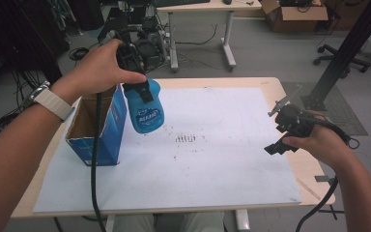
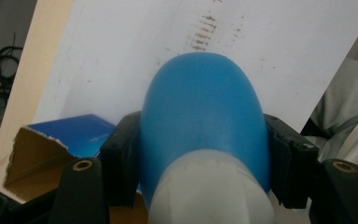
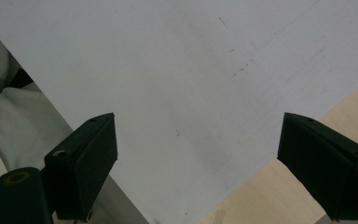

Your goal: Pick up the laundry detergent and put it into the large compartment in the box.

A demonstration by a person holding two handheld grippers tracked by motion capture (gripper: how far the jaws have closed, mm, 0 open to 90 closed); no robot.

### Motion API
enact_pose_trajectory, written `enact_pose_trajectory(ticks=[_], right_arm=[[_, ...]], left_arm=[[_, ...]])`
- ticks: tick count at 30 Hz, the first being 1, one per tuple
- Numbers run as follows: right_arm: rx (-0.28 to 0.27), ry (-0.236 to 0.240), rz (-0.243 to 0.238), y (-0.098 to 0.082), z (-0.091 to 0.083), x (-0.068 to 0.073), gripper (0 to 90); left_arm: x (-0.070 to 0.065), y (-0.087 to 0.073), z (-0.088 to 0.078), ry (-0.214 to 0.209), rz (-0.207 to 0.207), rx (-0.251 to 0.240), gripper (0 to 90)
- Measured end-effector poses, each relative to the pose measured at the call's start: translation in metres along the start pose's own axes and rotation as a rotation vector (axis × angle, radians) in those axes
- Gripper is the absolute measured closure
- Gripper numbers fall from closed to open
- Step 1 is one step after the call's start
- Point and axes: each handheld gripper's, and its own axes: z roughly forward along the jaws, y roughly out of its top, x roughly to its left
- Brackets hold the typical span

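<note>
- While the left gripper (image 1: pixel 142 92) hangs above the table, its jaws clamp a rounded blue plastic bottle (image 1: pixel 145 110) with a pale neck (pads on both sides, seen in the left gripper view (image 2: pixel 204 135)).
- Bottle is off the white sheet (image 1: pixel 207 164), just beside the open blue cardboard box (image 1: pixel 101 140).
- Right gripper (image 1: pixel 281 126) rests near the sheet's right edge, jaws wide, nothing between them.

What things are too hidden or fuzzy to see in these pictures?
- Blue bottle: its label words are too small and blurry in the high view.
- Bottle's top: the hand and left tool cover it in the high view.
- Blue box: its bottom inside is hidden by its own walls in the high view.
</note>
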Motion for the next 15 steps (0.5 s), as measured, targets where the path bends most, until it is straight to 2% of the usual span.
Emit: enact_pose_trajectory(ticks=[8,9,12,15], right_arm=[[-0.002,-0.001,-0.011,0.003,0.000,0.000,11.8],[-0.004,-0.001,-0.012,0.003,0.000,0.000,11.8],[-0.007,-0.001,-0.016,0.005,-0.001,0.000,11.8],[-0.008,-0.001,-0.018,0.006,-0.001,-0.001,11.8]], left_arm=[[0.008,-0.006,-0.016,0.009,-0.111,0.007,37.6],[0.008,-0.006,-0.016,0.009,-0.111,0.007,37.6],[0.011,-0.008,-0.025,0.023,-0.163,0.014,37.6],[0.015,-0.011,-0.032,0.016,-0.218,0.010,37.6]])
